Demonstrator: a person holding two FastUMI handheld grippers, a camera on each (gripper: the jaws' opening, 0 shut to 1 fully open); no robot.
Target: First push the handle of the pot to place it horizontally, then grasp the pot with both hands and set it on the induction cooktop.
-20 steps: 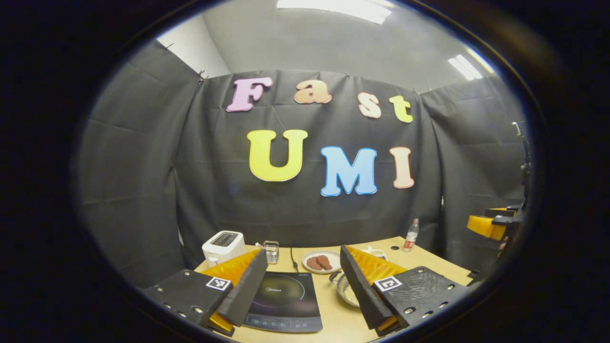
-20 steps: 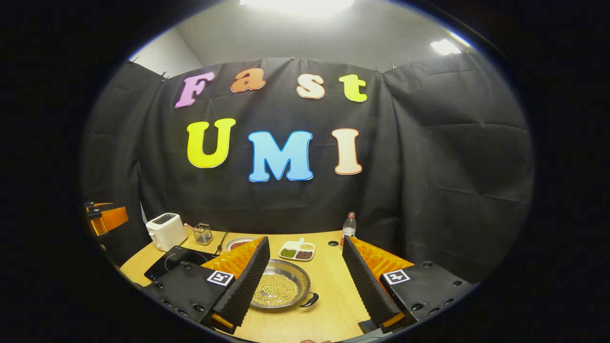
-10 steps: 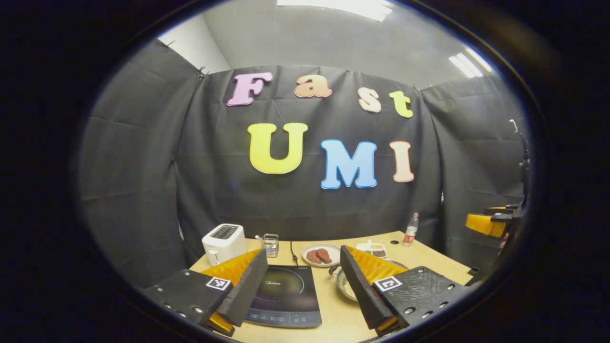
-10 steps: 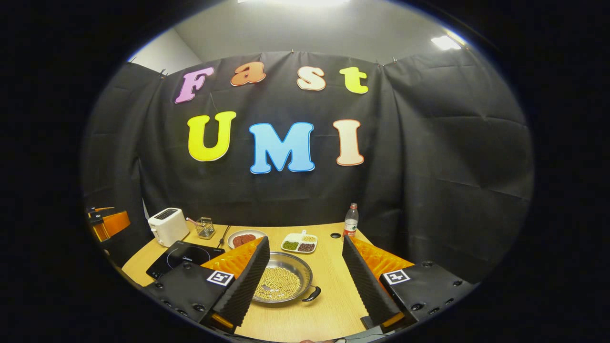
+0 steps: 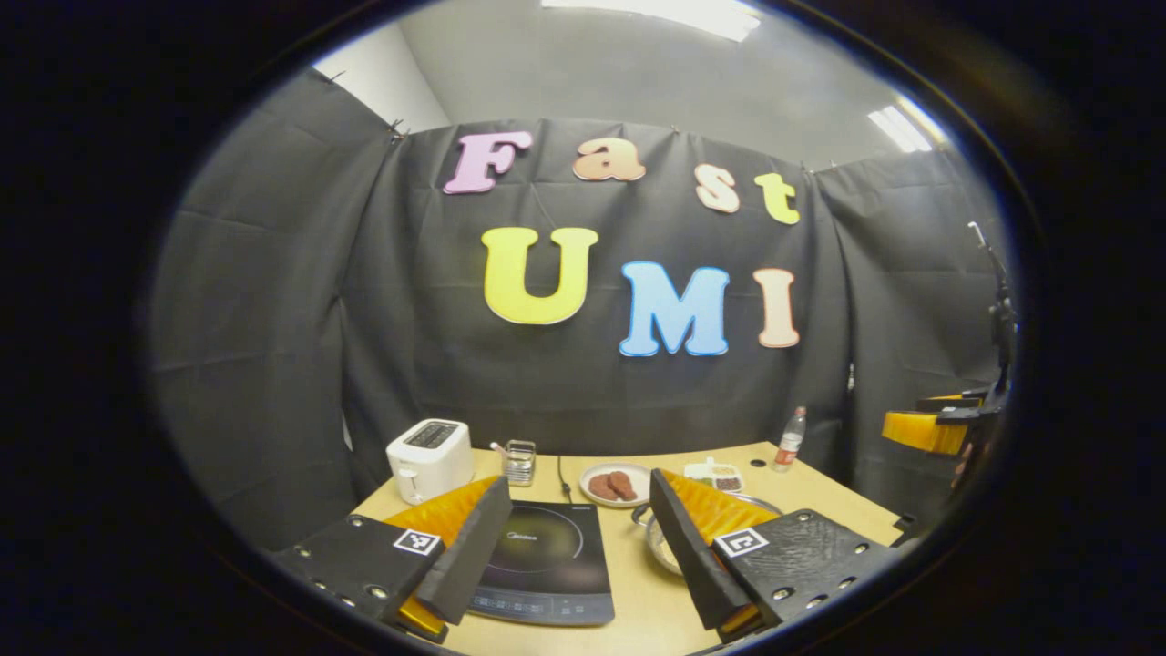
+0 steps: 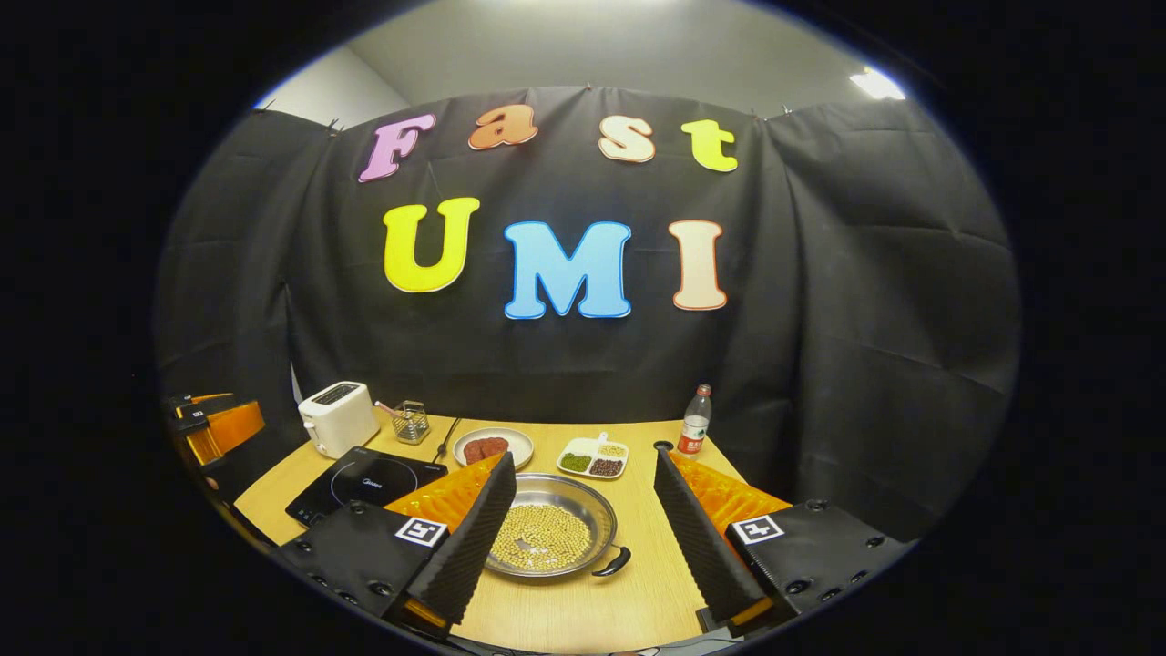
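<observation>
Between the widely spread fingers of the right gripper [image 6: 583, 547], the pot [image 6: 554, 538] of beans is sitting mid-table [image 6: 638, 583], handle [image 6: 612, 563] angling toward the near edge. Left gripper [image 5: 578, 565], equally wide, is framing the induction cooktop [image 5: 547, 565]; its right finger is hiding most of the pot.

Black screw-studded claw [image 6: 583, 538] plates with square tag markers

I can read almost nothing here. The cooktop [image 5: 547, 565] near the table's [image 5: 638, 606] front left edge carries a small pale word on its glass and a row of tiny marks along its front strip, all too small to make out. My left gripper [image 5: 578, 481] and right gripper [image 6: 583, 457], both spread wide, each bear square black-and-white code tags [image 5: 418, 541]. The bottle's [image 6: 695, 431] label at the far right edge is illegible.
</observation>
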